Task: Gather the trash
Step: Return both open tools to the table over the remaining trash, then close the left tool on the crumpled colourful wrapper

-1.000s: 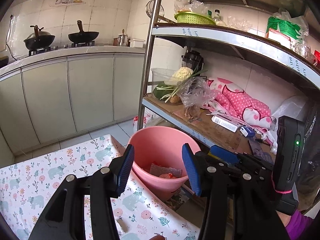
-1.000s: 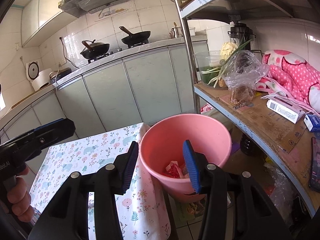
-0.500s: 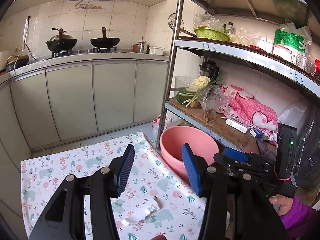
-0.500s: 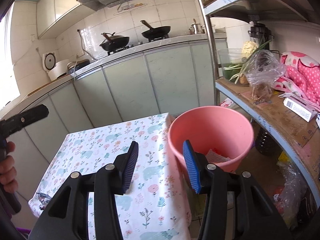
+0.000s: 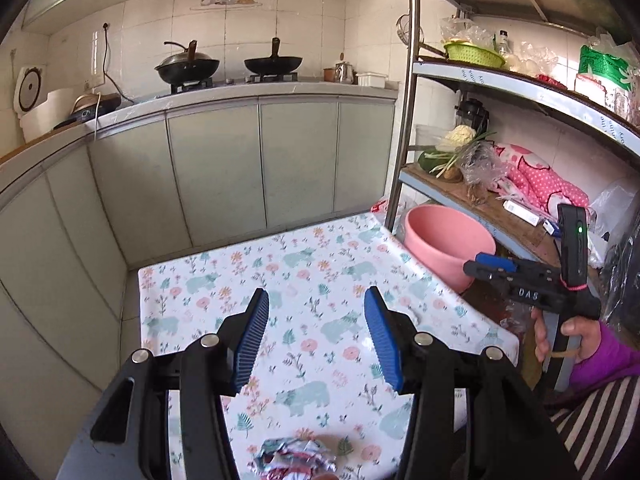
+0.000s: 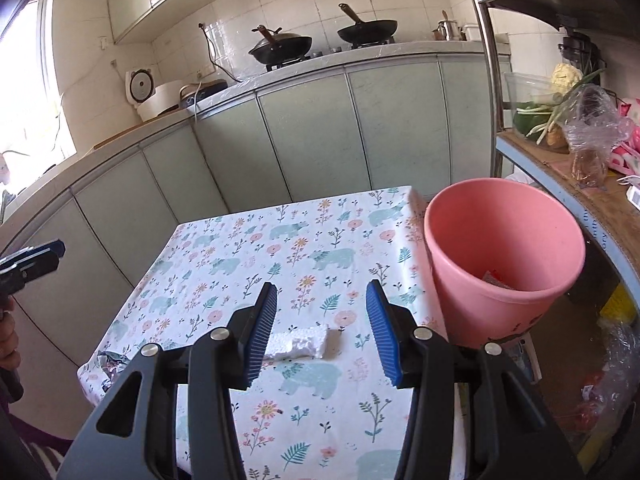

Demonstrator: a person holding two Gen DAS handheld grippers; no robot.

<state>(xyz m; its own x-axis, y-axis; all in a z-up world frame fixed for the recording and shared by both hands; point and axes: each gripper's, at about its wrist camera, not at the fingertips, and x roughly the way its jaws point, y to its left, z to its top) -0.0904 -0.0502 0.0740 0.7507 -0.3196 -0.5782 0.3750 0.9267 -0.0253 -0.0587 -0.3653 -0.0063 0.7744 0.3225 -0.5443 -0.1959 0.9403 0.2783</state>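
A white foam scrap [image 6: 296,344] lies on the floral tablecloth [image 6: 280,248]. My right gripper [image 6: 322,332] hovers over it, open, and its left finger hides part of the scrap. A crumpled foil wrapper [image 5: 294,458] sits at the table's near edge, below my open and empty left gripper [image 5: 318,336]. From the right wrist that wrapper [image 6: 106,364] shows at the table's left corner. The pink bucket [image 6: 504,256] stands off the table's right side with some trash [image 6: 496,278] inside. In the left wrist view the bucket [image 5: 448,248] is far right.
A metal shelf rack [image 5: 400,120] with vegetables, bags and boxes stands right behind the bucket. Grey-green kitchen cabinets [image 5: 256,168] line the far side, with woks on the stove. A hand in a purple sleeve [image 5: 588,344] holds the right gripper [image 5: 480,268].
Both grippers have drawn back from over the bucket and swung left across the table. The bucket now sits to the right. The foam scrap and the foil wrapper have come into view.
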